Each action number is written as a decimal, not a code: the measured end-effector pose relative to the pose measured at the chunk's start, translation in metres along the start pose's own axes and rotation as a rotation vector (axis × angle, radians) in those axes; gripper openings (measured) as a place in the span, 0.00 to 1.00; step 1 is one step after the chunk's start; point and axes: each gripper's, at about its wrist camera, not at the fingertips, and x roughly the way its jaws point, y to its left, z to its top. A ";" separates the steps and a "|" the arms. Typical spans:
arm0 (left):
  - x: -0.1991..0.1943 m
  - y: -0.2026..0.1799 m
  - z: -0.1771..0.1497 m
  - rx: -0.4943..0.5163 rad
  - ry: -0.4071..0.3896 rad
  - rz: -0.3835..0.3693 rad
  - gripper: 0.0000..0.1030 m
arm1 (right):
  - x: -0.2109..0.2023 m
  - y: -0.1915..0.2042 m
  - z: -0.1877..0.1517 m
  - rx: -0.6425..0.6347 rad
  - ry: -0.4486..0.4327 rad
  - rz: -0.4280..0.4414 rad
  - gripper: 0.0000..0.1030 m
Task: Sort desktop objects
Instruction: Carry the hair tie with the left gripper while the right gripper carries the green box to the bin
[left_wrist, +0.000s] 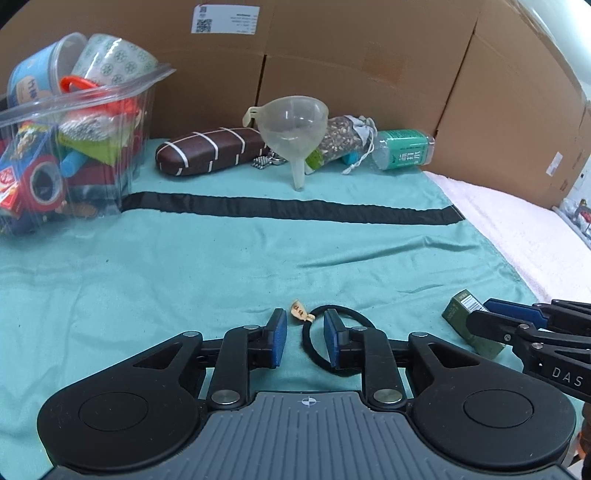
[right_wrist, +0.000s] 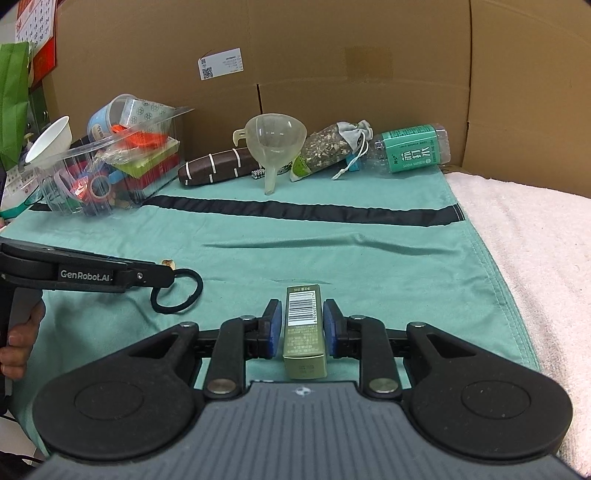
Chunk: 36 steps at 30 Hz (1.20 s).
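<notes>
Cardboard walls back a teal cloth (right_wrist: 332, 251). The clear bin (left_wrist: 66, 155), upper left, is already heaped; funnel (left_wrist: 293, 125) and bottle (left_wrist: 404, 149) wait. Left gripper (left_wrist: 304, 338) spread around the hair tie (left_wrist: 314, 347); right gripper (right_wrist: 303, 328) spread beside the green box (right_wrist: 303, 332), lower centre.

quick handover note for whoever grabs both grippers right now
Left gripper: open, low over the black hair tie, one finger inside its loop.
Right gripper: open around the green box, which lies on the teal cloth; not clamped.
Clear bin far left already holds sorted items.
Left: funnel, brown case, pouch, bottle.
</notes>
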 end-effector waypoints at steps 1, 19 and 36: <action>0.002 -0.002 0.001 0.012 -0.001 0.000 0.44 | 0.000 0.000 0.000 -0.002 0.002 -0.003 0.29; 0.008 -0.021 -0.003 0.172 -0.015 0.025 0.00 | 0.013 0.008 -0.007 -0.016 0.044 -0.042 0.24; -0.093 0.067 0.037 -0.085 -0.241 -0.014 0.00 | 0.009 0.091 0.061 -0.130 -0.109 0.203 0.24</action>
